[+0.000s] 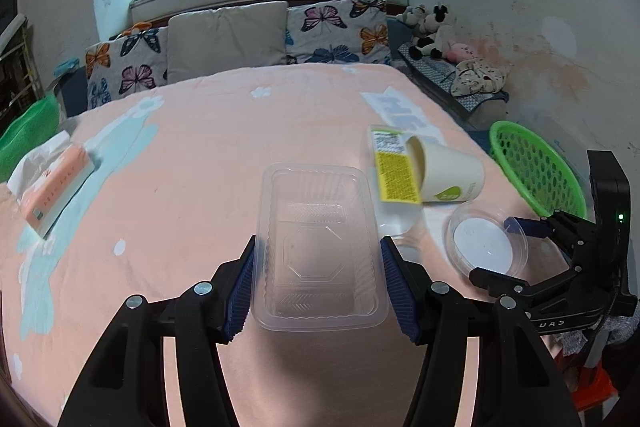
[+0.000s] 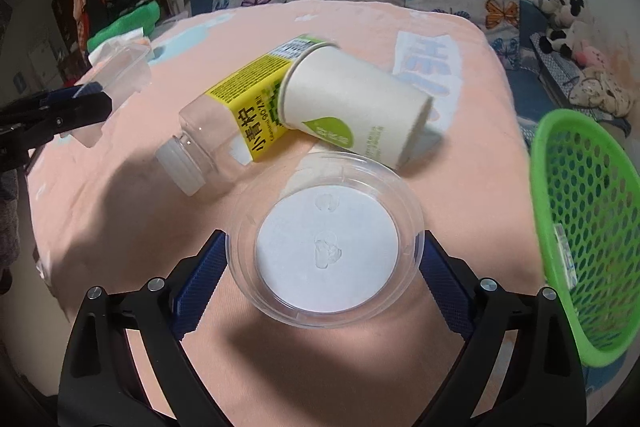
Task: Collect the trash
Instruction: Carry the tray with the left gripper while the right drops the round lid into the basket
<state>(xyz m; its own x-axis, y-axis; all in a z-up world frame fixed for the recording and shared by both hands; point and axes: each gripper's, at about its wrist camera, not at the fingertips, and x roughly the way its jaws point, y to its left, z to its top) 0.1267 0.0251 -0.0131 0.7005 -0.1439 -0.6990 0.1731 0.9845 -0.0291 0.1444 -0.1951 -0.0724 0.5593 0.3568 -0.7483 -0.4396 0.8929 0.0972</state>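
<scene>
A clear rectangular plastic tray (image 1: 316,247) is held a little above the pink bedspread, with my left gripper (image 1: 318,239) shut on its long sides. In the right wrist view that tray (image 2: 120,71) shows at the far left. A round clear lid (image 2: 326,239) with a white disc lies between the blue pads of my right gripper (image 2: 324,233), which touch its rim on both sides. From the left wrist view the same lid (image 1: 486,245) sits in the right gripper (image 1: 494,249). Just beyond lie an empty bottle (image 2: 240,111) with a yellow label and a tipped paper cup (image 2: 360,107).
A green mesh basket (image 2: 580,207) stands at the bed's right edge, close to the right gripper, also visible as the basket (image 1: 536,167). A pink tissue pack (image 1: 56,183) on white paper lies far left. Pillows (image 1: 224,39) line the back, soft toys (image 1: 432,31) sit back right.
</scene>
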